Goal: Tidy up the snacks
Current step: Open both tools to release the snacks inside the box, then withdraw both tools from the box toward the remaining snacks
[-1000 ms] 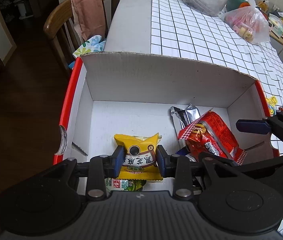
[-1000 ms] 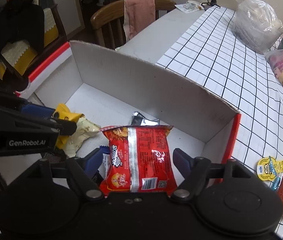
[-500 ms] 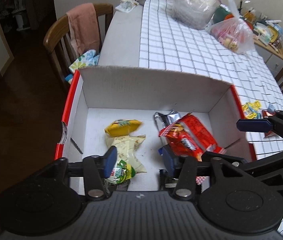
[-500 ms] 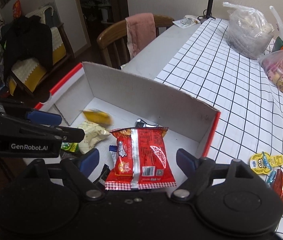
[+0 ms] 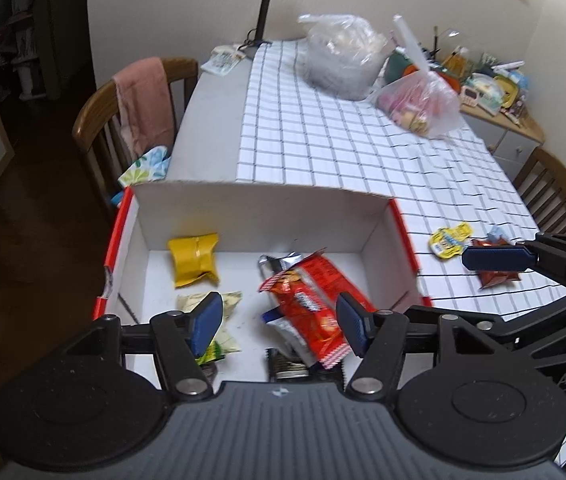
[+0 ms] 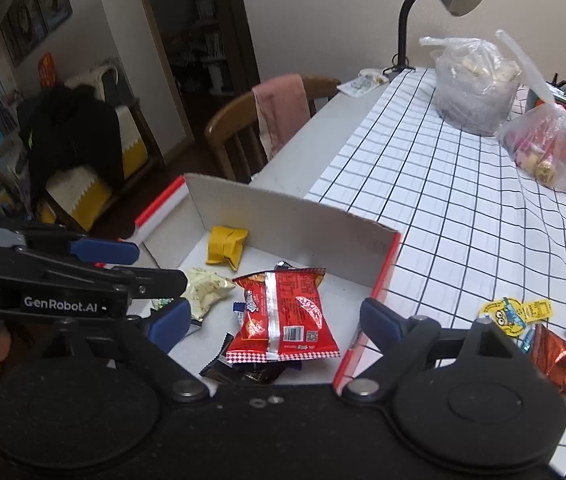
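The tabletop point(image 5: 211, 120), half under its checked cloth, carries the open cardboard box point(image 5: 259, 212) at its near end, and the snacks I have put away lie on the box floor: the red chip bag point(image 6: 283, 312) to the right, the yellow packet point(image 5: 194, 258) at the back left, a pale packet point(image 6: 207, 286) between them. My left hand-held gripper point(image 5: 279, 322) and right hand-held gripper point(image 6: 275, 320) both hover above the box with jaws spread and nothing between them. A second ago each pinched its snack low inside the box; the jaws have just been opening, the yellow packet and chip bag have dropped, and both views now sit higher. To do this well, I should clear the box wall fully, then swing right for the loose snacks point(image 6: 559, 360) on the cloth, taking flat packets by an edge.
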